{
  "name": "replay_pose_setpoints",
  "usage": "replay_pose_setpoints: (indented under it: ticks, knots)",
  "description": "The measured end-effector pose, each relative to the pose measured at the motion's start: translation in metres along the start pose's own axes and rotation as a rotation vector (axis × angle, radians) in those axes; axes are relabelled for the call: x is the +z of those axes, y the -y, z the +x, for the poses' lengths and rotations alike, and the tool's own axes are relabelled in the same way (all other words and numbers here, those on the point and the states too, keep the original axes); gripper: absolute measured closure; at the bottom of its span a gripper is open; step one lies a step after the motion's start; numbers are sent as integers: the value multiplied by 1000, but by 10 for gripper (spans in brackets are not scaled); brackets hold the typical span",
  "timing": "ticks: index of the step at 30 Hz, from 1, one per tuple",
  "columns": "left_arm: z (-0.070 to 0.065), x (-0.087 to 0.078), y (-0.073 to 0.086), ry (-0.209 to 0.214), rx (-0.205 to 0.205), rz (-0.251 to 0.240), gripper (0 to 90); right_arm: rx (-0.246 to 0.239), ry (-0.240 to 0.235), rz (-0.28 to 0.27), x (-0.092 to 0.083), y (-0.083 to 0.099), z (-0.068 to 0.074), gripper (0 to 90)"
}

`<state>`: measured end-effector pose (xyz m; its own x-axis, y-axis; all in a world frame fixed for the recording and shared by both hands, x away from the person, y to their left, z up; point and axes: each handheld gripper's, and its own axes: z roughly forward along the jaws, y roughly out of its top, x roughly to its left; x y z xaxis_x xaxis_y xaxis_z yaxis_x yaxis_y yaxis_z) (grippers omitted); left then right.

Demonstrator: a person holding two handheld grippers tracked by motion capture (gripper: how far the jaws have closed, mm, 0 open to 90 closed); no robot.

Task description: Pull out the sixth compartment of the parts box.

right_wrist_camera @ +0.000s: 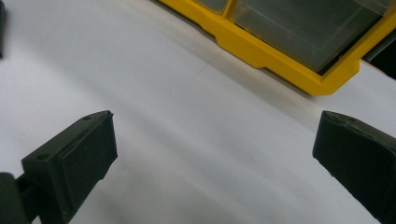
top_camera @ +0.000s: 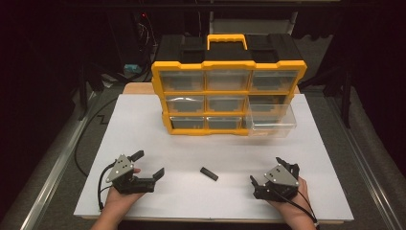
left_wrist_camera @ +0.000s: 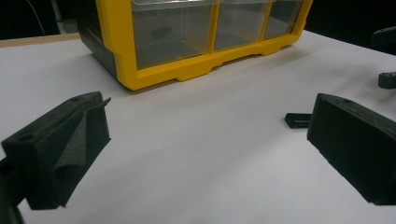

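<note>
Nearest the viewer, two hands enter from the table's (top_camera: pixel 143 120) near edge, each holding a two-jaw gripper low over the white surface. Left gripper (top_camera: pixel 149 164): jaws spread wide, nothing between them. Right gripper (top_camera: pixel 270 171): jaws likewise parted and empty, as the right gripper view (right_wrist_camera: pixel 212 154) confirms with bare tabletop between the two black pads. Between the two grippers, slightly nearer the left one, lies a small black piece (top_camera: pixel 208 173), flat on the table and touched by neither tool; in the left gripper view it appears just beyond the right-hand jaw (left_wrist_camera: pixel 297 120). Farther back stands a yellow-framed organiser (top_camera: pixel 229 64) with a yellow carrying handle and three rows of three clear drawers. Lower right: one clear drawer (top_camera: pixel 271 118) is pulled out well past the frame, the rest sitting flush. Organiser and black piece are well apart, with open white surface between them.
</note>
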<state>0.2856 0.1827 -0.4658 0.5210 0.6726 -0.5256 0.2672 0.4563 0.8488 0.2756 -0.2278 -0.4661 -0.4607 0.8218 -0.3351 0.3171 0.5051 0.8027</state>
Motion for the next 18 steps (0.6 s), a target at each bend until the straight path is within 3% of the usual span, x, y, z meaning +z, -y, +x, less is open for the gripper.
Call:
replay_pose_setpoints:
  ticks: [4, 11, 18]
  knots:
    - [0, 1, 0, -1, -3, 1, 3, 84, -34, -32, -1, 0, -5, 6]
    - [2, 3, 0, -8, -12, -2, 3, 243, -141, -70, -2, 1, -13, 10]
    - [5, 6, 0, -24, -16, 22, 3, 390, -197, -90, -2, 2, -20, 0]
